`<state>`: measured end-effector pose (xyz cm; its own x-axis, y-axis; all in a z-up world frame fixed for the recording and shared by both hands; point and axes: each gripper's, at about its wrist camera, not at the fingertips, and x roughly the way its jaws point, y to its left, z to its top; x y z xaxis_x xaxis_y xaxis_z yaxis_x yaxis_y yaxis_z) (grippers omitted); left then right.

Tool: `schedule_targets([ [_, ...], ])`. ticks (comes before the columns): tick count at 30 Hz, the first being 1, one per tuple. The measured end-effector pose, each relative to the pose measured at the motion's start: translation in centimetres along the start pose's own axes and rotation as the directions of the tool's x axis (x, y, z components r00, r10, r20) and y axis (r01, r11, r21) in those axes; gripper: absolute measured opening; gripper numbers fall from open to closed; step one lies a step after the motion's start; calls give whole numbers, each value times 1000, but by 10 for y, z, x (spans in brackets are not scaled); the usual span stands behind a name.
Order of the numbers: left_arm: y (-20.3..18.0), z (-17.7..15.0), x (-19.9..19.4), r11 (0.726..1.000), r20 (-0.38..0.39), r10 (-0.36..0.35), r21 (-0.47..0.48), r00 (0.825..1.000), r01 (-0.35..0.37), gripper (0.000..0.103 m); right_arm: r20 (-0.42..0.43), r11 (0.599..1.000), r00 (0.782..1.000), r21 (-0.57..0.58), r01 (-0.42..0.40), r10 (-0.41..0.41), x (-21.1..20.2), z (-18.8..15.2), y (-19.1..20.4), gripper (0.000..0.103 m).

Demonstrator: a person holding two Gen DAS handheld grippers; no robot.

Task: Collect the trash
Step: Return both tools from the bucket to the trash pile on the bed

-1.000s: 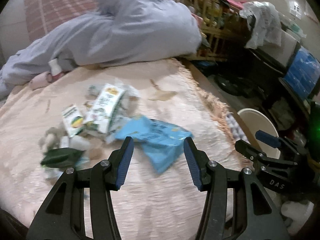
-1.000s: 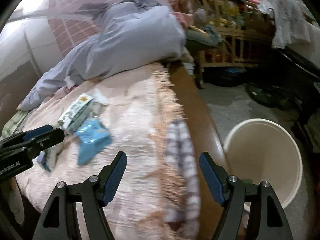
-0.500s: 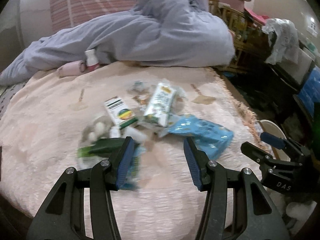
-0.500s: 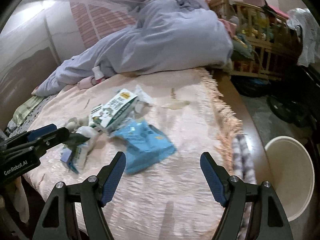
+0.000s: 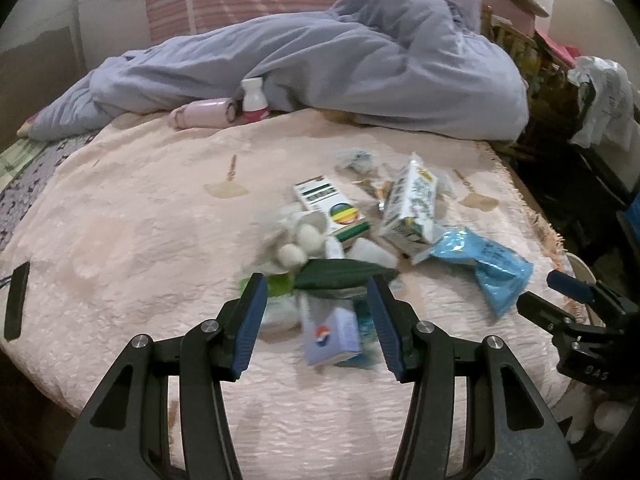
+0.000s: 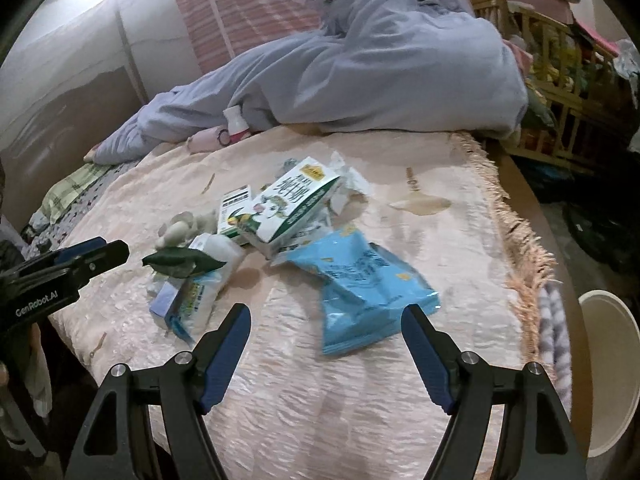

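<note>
A pile of trash lies on the pink bedspread (image 5: 132,240): a blue packet (image 5: 484,264) (image 6: 360,292), a white-and-green carton (image 5: 412,208) (image 6: 292,204), a small box with a coloured circle (image 5: 332,208), a dark green wrapper (image 5: 344,274) (image 6: 180,260) and a pale box with a red-blue logo (image 5: 330,336). My left gripper (image 5: 316,284) hangs open just above the pile's near side, over the green wrapper and pale box. My right gripper (image 6: 326,312) is open, empty, just short of the blue packet. A cream bucket (image 6: 608,364) stands on the floor to the right.
A grey-blue duvet (image 5: 340,64) is heaped across the back of the bed, with a white bottle (image 5: 254,100) and a pink roll beside it. A black flat object (image 5: 16,304) lies at the left edge. A wooden crib (image 6: 540,60) and clutter stand beyond the fringed bed edge.
Both grippers have swung left across the bed. The trash pile now sits in front of them and the bucket has slid to the right edge. Both stay open and empty.
</note>
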<state>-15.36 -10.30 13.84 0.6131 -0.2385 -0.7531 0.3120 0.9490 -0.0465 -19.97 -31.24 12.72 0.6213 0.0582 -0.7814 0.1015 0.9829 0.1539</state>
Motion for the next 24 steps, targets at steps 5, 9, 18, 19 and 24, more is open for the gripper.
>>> schedule_targets([
  [5,40,-2,7,998,-49,-8,-62,999,5,50,-23,999,999,-29,-36,35,8,3,17,76],
  [9,72,-5,12,993,-77,6,-118,997,-16,50,-40,995,995,-43,-91,89,16,6,33,76],
  [18,91,-16,32,989,-160,-51,-143,986,28,50,-112,981,979,-71,-178,170,50,6,73,76],
  [19,88,-18,38,990,-180,-62,-135,982,38,50,-118,980,978,-75,-183,174,52,6,76,76],
  [24,84,-23,67,986,-238,-102,-156,966,66,50,-149,977,971,-71,-200,188,63,3,82,76],
])
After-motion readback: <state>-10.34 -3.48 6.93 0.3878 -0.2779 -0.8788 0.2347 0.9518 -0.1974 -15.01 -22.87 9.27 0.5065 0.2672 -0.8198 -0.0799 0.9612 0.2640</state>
